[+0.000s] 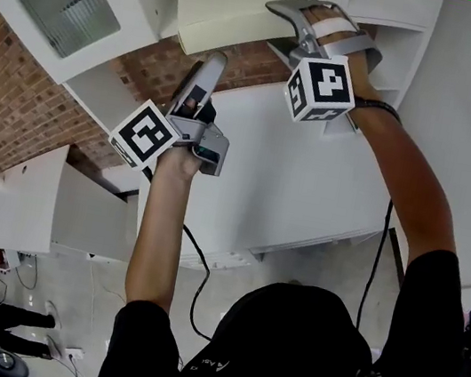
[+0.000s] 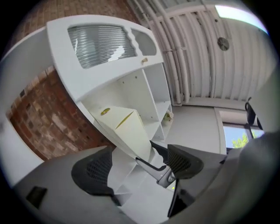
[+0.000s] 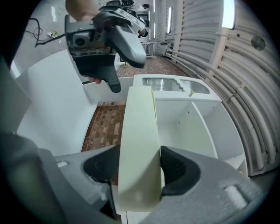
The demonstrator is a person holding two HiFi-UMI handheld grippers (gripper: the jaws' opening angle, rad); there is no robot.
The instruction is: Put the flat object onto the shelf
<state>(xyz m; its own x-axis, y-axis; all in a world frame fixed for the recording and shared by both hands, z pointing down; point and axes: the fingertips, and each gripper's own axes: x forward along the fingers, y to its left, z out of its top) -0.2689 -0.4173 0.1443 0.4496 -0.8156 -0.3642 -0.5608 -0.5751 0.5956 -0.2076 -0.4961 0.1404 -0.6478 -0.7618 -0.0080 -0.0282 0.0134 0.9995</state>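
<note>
My right gripper point(image 3: 139, 169) has its fingers point(image 3: 180, 168) clamped on the near end of the flat object point(image 3: 138, 127), held edge-on up at the white shelf point(image 3: 192, 131). The left gripper point(image 2: 139, 164) hovers beside it, fingers spread and empty. I'd line the far edge up with an open compartment, slide it in level, and let go only once it rests.

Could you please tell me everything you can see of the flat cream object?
The flat object is a thin, pale cream rectangular slab, matte and cardboard-like. It is held edge-on, clamped on both faces by the right tongs, and is raised at the open compartments of the white shelf unit. Whether it touches a shelf cannot be told.
</note>
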